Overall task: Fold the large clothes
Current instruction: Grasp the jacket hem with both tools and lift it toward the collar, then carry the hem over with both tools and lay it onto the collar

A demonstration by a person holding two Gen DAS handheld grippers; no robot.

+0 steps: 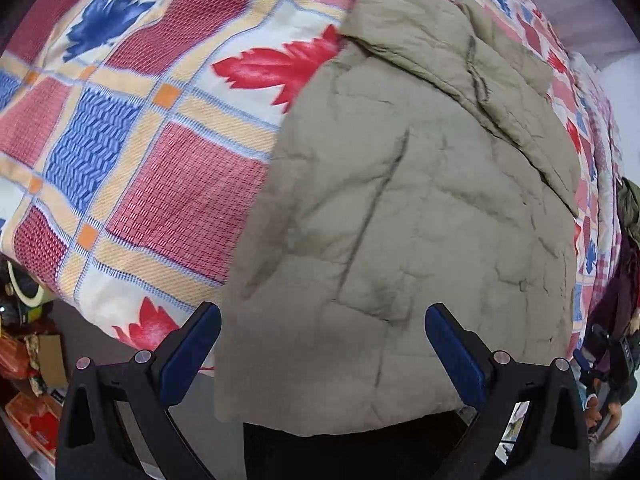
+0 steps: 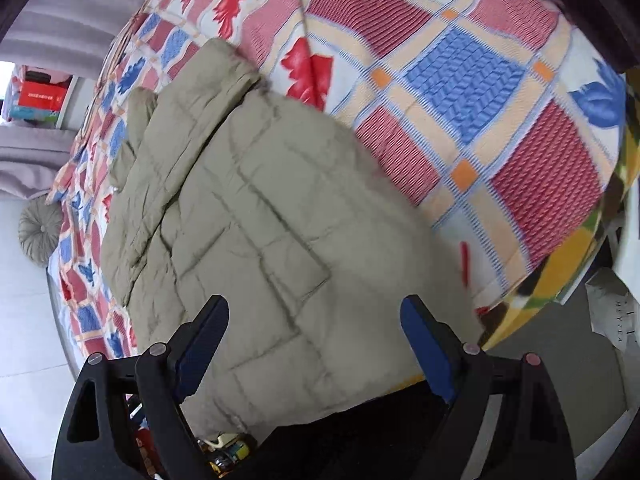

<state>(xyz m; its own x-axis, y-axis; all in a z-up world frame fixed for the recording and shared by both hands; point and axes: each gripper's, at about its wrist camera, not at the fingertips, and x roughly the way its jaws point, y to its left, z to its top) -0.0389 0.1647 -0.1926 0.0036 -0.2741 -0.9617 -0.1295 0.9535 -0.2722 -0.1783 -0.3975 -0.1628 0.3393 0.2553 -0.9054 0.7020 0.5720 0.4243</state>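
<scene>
Left wrist view shows the khaki padded jacket point(image 1: 420, 208) lying on the patterned bed point(image 1: 160, 140), hem overhanging its near edge, with the left gripper point(image 1: 322, 340) and right gripper point(image 2: 314, 336) both spread wide above the hem, so I'd pinch both corners evenly before lifting.

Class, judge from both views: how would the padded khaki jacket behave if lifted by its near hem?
The jacket would probably sag, not stay flat: its creased hem already droops off the bed. Quilted padding suggests bulky but light. Both grippers, left and right, are open.
</scene>
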